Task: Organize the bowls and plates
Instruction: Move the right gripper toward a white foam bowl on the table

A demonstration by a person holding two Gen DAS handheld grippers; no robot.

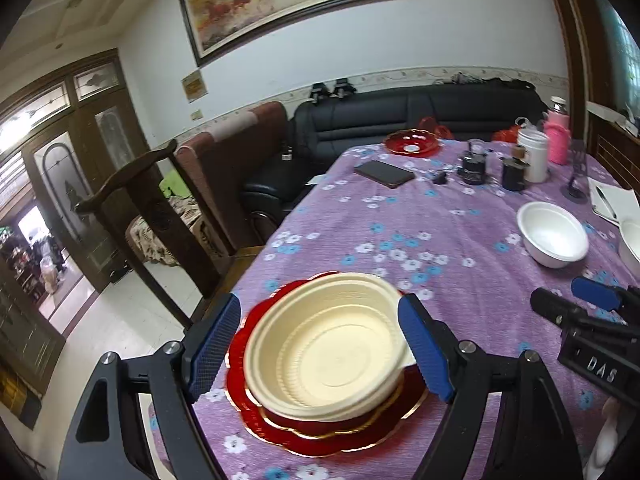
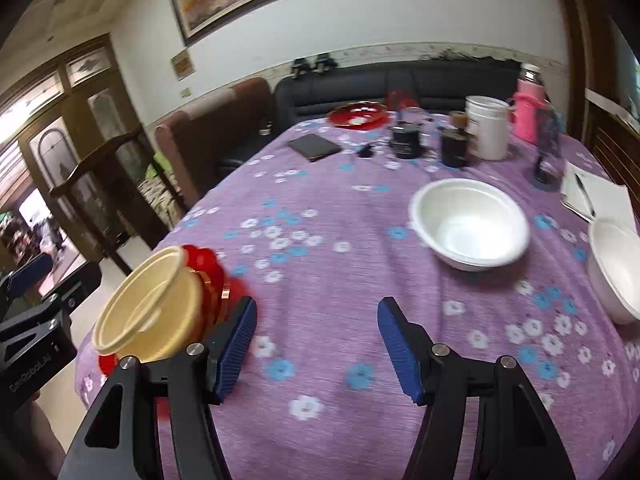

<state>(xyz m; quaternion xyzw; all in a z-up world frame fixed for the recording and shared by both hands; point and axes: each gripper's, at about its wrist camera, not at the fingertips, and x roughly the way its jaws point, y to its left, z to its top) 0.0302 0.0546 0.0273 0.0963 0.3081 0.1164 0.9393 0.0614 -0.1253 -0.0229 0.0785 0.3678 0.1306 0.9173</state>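
Note:
A cream bowl (image 1: 328,344) sits on a stack of red gold-rimmed plates (image 1: 320,436) near the table's left edge. My left gripper (image 1: 320,344) is open around the bowl: its left pad stands clear of the rim and its right pad is right at the rim. My right gripper (image 2: 318,348) is open over bare purple cloth with nothing between its fingers, and the cream bowl (image 2: 148,304) with the red plates (image 2: 208,272) lies to its left. Two white bowls (image 2: 468,224) (image 2: 616,264) stand farther right. The right gripper (image 1: 576,300) shows at the left wrist view's right edge.
A purple flowered tablecloth (image 2: 320,208) covers the table. At the far end are a red glass dish (image 2: 358,114), a dark phone (image 2: 314,146), dark cups (image 2: 454,146), a white jar (image 2: 488,126) and a pink bottle (image 2: 528,108). A notebook with a pen (image 2: 592,196) lies right. A wooden chair (image 1: 132,200) stands at the table's left edge.

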